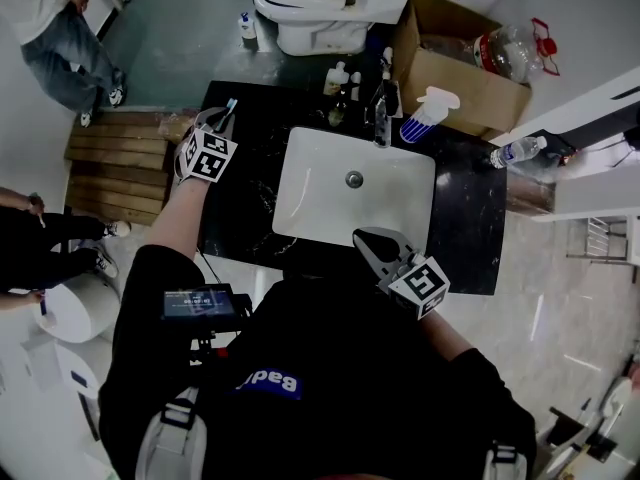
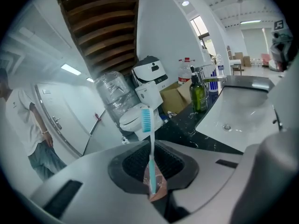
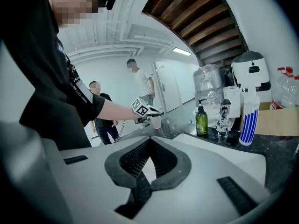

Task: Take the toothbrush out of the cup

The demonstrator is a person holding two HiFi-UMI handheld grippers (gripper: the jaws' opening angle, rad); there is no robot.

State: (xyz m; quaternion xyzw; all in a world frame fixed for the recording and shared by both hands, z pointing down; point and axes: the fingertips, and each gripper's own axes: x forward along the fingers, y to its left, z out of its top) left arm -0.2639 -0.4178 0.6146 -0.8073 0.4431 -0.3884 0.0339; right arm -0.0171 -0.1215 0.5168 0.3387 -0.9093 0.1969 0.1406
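In the head view, the left gripper [image 1: 218, 118] reaches out over the far left corner of the black counter [image 1: 470, 218], with the toothbrush [image 1: 230, 107] poking out past its tips. The right gripper [image 1: 372, 243] hangs at the near edge of the sink [image 1: 300, 148]. I'd guess it is parked there to keep out of the way, since one claw is enough for this job.

The left gripper view shows its jaws clamped on the brush's handle, with the blue bristle head sticking out well beyond them. That grip looks firm enough to carry the brush. No cup shows here.

In the right gripper view, the jaws are closed together on nothing. Across the counter, the white cup [image 3: 155, 121] stands just beneath the left gripper's tips. The brush looks lifted clear of it, though it is too small there to be sure.
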